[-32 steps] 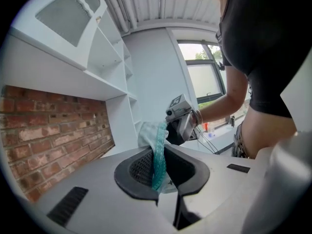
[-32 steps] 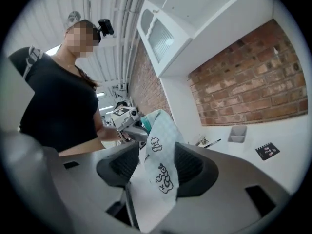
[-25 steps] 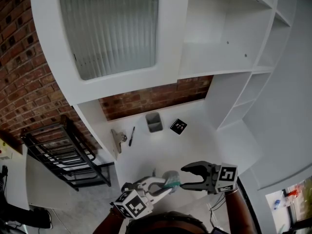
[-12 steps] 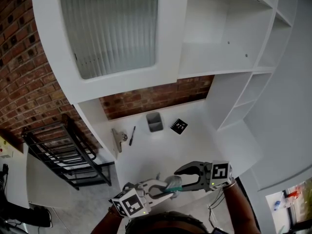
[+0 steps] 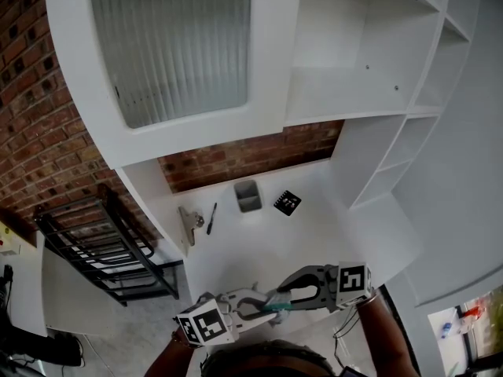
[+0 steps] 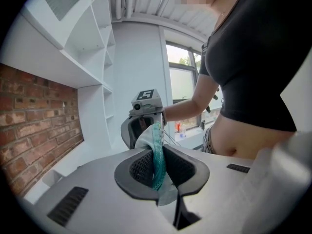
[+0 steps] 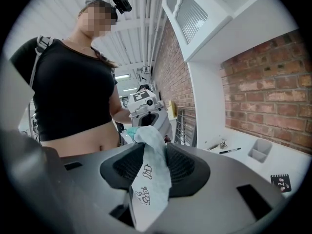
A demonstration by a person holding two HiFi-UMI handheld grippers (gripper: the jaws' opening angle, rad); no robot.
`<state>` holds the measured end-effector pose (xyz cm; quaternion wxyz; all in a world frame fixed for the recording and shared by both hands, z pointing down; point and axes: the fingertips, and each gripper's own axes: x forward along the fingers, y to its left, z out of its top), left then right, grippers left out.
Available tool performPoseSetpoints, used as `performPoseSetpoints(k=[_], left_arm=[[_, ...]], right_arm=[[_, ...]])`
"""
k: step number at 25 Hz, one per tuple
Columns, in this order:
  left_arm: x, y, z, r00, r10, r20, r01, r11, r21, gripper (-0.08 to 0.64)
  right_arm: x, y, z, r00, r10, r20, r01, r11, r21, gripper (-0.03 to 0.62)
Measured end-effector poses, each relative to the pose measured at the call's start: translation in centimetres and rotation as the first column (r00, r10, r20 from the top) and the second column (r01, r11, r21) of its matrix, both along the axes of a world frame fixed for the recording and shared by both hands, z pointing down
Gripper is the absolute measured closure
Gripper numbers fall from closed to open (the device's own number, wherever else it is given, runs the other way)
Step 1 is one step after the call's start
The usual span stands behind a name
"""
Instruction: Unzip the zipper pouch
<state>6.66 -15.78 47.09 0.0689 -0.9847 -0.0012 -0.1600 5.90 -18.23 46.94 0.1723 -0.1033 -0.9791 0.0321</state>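
no words can be read; the dark print on the pouch (image 7: 151, 175) is too blurred to make out.

The person wears a black short-sleeved top (image 7: 68, 91), cropped at the waist, and a small black camera (image 7: 120, 3) on the head. The left tongs (image 6: 157, 165) and right tongs (image 7: 155, 165) have pale grey shells and dark ribbed pads (image 6: 141, 165). Each carries a cube (image 5: 354, 279) of black-and-white square markers.

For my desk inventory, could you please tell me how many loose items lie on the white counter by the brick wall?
4: a metal clip leftmost, a black pen beside it, a grey bin next, a black card rightmost. Others may lie hidden out of view.
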Motion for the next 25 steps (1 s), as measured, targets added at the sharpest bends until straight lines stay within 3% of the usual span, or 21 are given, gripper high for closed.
performPoseSetpoints(k=[4,7,10,15,18,22,23,25], left_arm=[[-0.3,-0.2,0.3,1.0,-0.014,0.008,0.014,1.0,-0.004,0.522],[-0.6,-1.0,0.3,0.998,-0.069,-0.008,0.07,0.998,0.009,0.522],[-1.0,-2.4,0.2,0.984,-0.177,-0.032,0.178,0.983,0.051,0.506],[-2.7,-5.0,-0.3,0.912,-0.402,-0.085,0.41,0.905,0.117,0.431],[-3.5,-6.0,-1.2,0.865,-0.483,-0.139,0.497,0.862,0.096,0.387],[-5.0,-6.6,-3.1,0.789,-0.582,-0.197,0.606,0.789,0.096,0.362],[-5.2,-6.5,-3.6,0.778,-0.59,-0.214,0.619,0.779,0.099,0.362],[-5.2,-5.8,-3.7,0.781,-0.585,-0.217,0.61,0.789,0.071,0.362]], right_arm=[[-0.2,0.0,-0.1,1.0,0.015,0.006,-0.015,1.0,-0.008,0.548],[-0.5,-0.7,-0.5,0.995,0.068,0.069,-0.065,0.997,-0.045,0.582],[-0.5,-1.9,-1.2,0.974,0.167,0.153,-0.152,0.983,-0.103,0.586],[-0.2,-3.5,-1.8,0.918,0.33,0.221,-0.295,0.939,-0.174,0.586],[0.3,-4.1,-2.1,0.88,0.404,0.251,-0.36,0.911,-0.203,0.587],[0.9,-4.7,-2.9,0.819,0.497,0.288,-0.435,0.864,-0.254,0.588],[1.1,-4.9,-3.1,0.801,0.522,0.294,-0.456,0.849,-0.266,0.586],[1.5,-5.2,-3.4,0.769,0.56,0.307,-0.487,0.825,-0.285,0.588]])
